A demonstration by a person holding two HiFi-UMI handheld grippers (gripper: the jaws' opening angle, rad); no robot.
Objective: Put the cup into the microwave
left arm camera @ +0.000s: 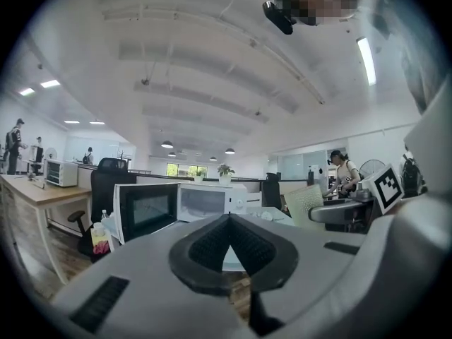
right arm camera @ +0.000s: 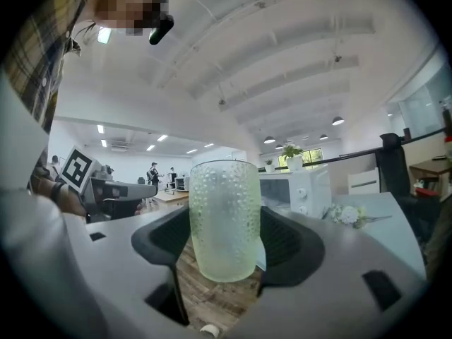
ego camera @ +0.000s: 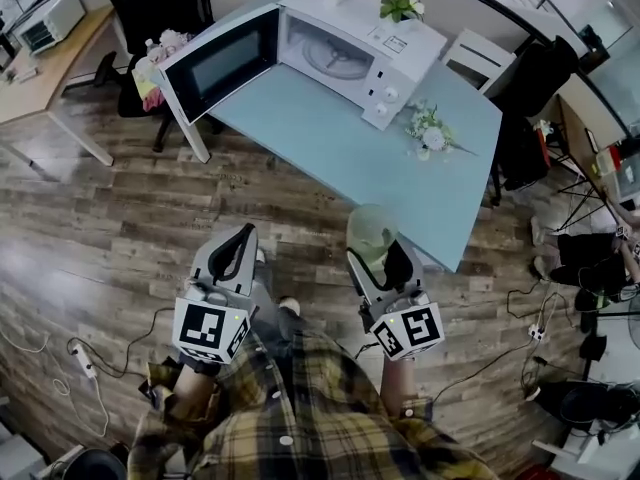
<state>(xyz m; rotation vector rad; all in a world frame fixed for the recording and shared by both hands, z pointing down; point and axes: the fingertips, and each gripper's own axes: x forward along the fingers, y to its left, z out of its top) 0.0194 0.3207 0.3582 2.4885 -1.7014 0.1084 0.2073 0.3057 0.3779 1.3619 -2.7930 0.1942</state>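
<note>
– Cup [right arm camera: 224, 217] is up off the ground, folks: a pale green, dimpled tumbler, upright, clamped in the right gripper [ego camera: 376, 256]. How does that grip look to you?

– Firm. In the right gripper view the two dark pads sit against the cup's sides, spread wide to take its girth, and the rim stands well above them. Wooden floor [ego camera: 120, 228] shows underneath, nothing else.

– And from the head view?

– It hangs over the floor, just short of the near edge of the light blue table [ego camera: 330, 143], towards that edge's right end. It's well apart from the microwave [ego camera: 375, 43].

– Talk me through that microwave.

– White, at the far end of the table, door [ego camera: 222, 63] swung open to the left, round turntable [ego camera: 335, 56] showing inside. A small potted plant [ego camera: 402, 3] sits on top, and a spray of white flowers [ego camera: 430, 130] lies on the table to its right.

– What about the left gripper [ego camera: 243, 236]?

– Fingertips together, nothing between them; its own view shows the tips meeting with only a small gap behind. It's held beside the right one, to its left, both in front of a plaid shirt [ego camera: 300, 408].
</note>
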